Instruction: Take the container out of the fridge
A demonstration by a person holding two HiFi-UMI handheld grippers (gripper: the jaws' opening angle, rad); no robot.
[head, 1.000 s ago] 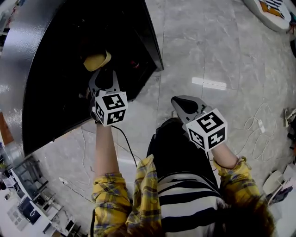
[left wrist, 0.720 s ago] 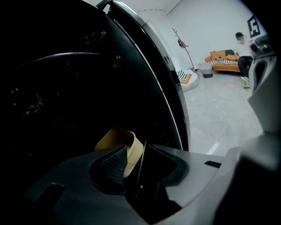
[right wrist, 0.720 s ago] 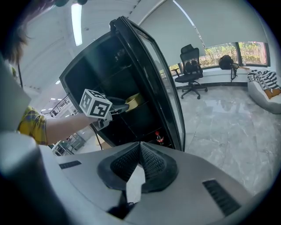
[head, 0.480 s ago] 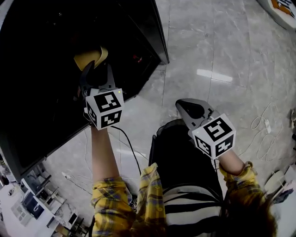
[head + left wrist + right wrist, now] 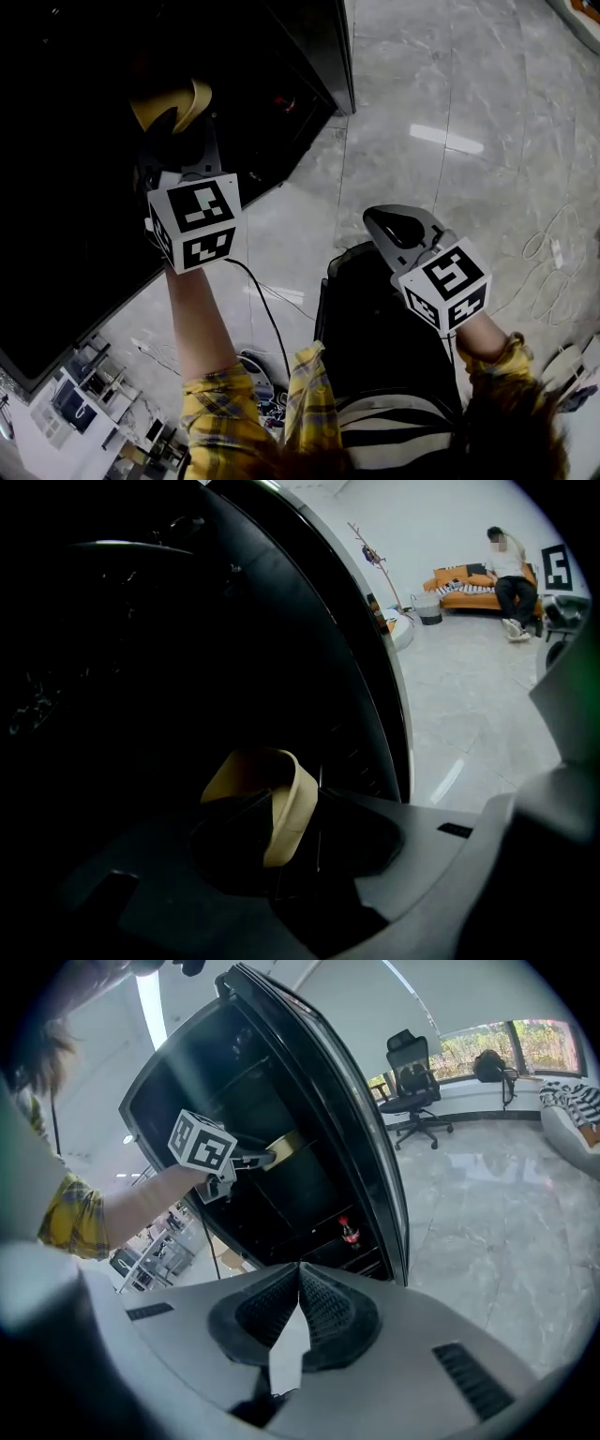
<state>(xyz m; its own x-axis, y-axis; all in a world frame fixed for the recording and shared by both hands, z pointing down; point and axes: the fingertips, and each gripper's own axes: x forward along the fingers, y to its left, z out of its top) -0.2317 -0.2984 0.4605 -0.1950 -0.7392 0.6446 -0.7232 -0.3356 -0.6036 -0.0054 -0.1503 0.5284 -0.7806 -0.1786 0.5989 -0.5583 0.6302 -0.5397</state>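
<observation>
A tan, round container point(image 5: 169, 101) sits in the dark open fridge point(image 5: 84, 206), at the upper left of the head view. My left gripper point(image 5: 178, 129) reaches into the fridge right at it. In the left gripper view the container's rim point(image 5: 286, 794) lies between the wide-spread jaws of that gripper point(image 5: 269, 834); it is too dark to see any pad pressing on it. From the right gripper view I see the same container point(image 5: 286, 1147) at the left gripper's tips point(image 5: 259, 1159). My right gripper point(image 5: 394, 223) hangs shut and empty over the floor, its jaw tips point(image 5: 300, 1274) touching.
A small red-capped bottle point(image 5: 349, 1232) stands low in the fridge. The fridge's black side edge point(image 5: 337, 66) meets the grey marble floor point(image 5: 450, 84). Cables point(image 5: 267, 319) trail on the floor. An office chair point(image 5: 412, 1072) and an orange sofa point(image 5: 464, 588) with a seated person stand farther off.
My left gripper has gone deeper into the fridge and closer to the container, and its jaws have spread wider. The right gripper has hardly moved.
</observation>
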